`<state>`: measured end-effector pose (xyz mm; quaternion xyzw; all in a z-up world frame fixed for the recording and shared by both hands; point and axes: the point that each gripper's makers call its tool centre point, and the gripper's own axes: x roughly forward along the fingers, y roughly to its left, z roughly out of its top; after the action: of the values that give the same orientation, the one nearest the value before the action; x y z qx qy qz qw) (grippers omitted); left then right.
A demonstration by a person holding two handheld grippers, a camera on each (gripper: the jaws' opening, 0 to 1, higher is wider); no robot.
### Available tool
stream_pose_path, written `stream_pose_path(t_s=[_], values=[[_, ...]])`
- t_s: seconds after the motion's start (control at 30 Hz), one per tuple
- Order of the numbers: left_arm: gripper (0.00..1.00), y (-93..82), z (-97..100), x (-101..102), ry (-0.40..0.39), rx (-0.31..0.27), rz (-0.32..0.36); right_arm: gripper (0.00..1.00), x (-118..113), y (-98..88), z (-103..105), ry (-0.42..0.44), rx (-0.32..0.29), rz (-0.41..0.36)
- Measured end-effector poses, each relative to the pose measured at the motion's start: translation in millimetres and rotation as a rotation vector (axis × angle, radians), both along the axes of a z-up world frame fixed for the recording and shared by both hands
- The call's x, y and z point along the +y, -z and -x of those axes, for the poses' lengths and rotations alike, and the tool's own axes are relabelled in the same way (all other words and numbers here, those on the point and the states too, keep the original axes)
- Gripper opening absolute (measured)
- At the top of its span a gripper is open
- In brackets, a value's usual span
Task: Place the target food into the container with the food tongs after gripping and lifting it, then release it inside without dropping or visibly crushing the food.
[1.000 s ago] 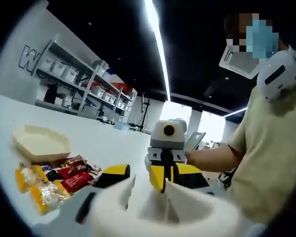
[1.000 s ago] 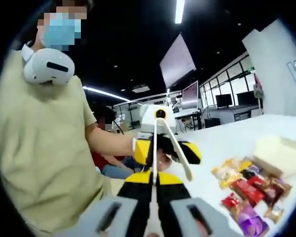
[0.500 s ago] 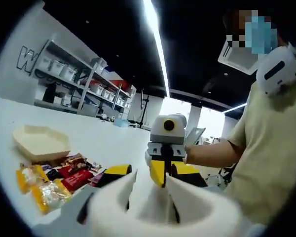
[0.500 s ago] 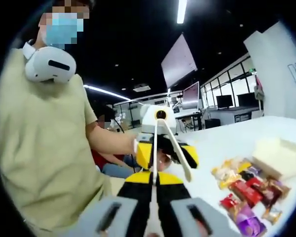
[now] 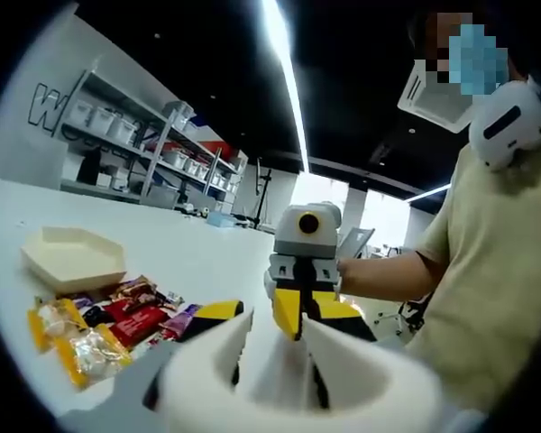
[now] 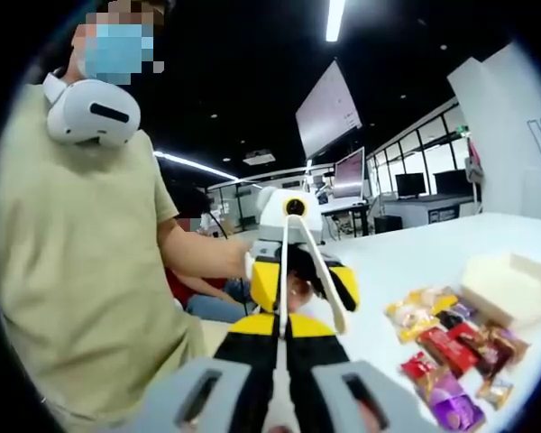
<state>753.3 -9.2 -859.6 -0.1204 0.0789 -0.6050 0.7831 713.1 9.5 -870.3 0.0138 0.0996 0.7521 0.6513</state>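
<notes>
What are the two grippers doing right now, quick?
Left gripper: jaws apart on either side of the food tongs; grip cannot be told.
Right gripper: jaws closed on one arm of the tongs.

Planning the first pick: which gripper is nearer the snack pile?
Left, narrowly, as far as I can judge. The snack pile lies close beside the left gripper. The right gripper faces it, with the pile slightly further off to its side.
</notes>
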Motion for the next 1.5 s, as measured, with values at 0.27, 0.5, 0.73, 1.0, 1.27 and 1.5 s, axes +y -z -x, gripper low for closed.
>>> stream_pose_path(t_s=[0.27, 0.5, 0.73, 1.0, 1.27, 1.5], values=[[0.27, 0.8, -0.1, -1, 0.003, 0.000, 0.002, 0.00, -1, 0.6, -1, 0.006, 0.009, -0.001], [0.26, 0.1, -1.8, 0, -0.005, 0.010, 0.009, 0.00, -1, 0.9, -4, 0.026, 0.029, -0.005], [0.26, -1.1, -5.3, 6, -0.019, 0.024, 0.030, 0.00, -6, 6.9, -8, 0.055, 0.049, 0.011], [0.26, -3.8, -10.8, 11, -0.038, 0.026, 0.035, 0.00, -15, 12.1, -16, 0.112, 0.041, 0.028], [0.26, -3.0, -14.7, 13, -0.051, 0.008, 0.012, 0.02, -21, 17.9, -28, 0.193, 0.004, 0.072], [0.26, -1.4, -18.2, 14, -0.064, -0.015, -0.023, 0.09, -29, 26.7, -43, 0.284, -0.038, 0.135]])
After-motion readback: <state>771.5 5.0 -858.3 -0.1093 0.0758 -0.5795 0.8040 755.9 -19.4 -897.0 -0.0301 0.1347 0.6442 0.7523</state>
